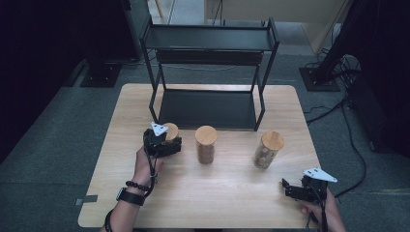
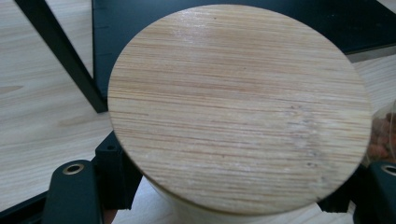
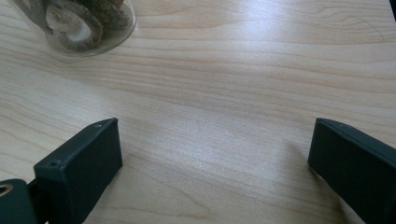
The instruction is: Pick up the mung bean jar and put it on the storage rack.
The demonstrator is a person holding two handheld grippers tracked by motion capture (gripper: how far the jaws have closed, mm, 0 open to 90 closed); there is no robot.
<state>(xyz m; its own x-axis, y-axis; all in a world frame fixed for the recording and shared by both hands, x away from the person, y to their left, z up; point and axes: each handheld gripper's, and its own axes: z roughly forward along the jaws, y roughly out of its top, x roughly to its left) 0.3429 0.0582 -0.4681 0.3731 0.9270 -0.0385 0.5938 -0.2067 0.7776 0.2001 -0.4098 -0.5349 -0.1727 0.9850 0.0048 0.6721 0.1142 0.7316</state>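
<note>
Left gripper (image 1: 167, 143) sits toward the table's (image 1: 227, 193) left edge, just in front of the front-left leg of the black two-tier shelf rack (image 1: 209, 72), its jaws clamped on a glass jar with a bamboo lid (image 1: 171, 130). In the left gripper view the round lid (image 2: 238, 107) lies close to the camera, a black jaw showing at each lower side of the jar; rack leg and lower shelf lie behind it. Whether the jar rests on the table or is raised, cannot tell. A second bamboo-lidded jar (image 1: 206, 144) with brown contents stands upright near the table's centre, apart from the held one. A third jar (image 1: 266, 150), holding dried mushroom slices, stands upright toward the right edge. Right gripper (image 1: 290, 189) is low at the front-right corner, jaws spread wide with bare wood between them; in the right gripper view the base of the mushroom jar (image 3: 79, 23) shows at the upper left, well clear of the jaws.
</note>
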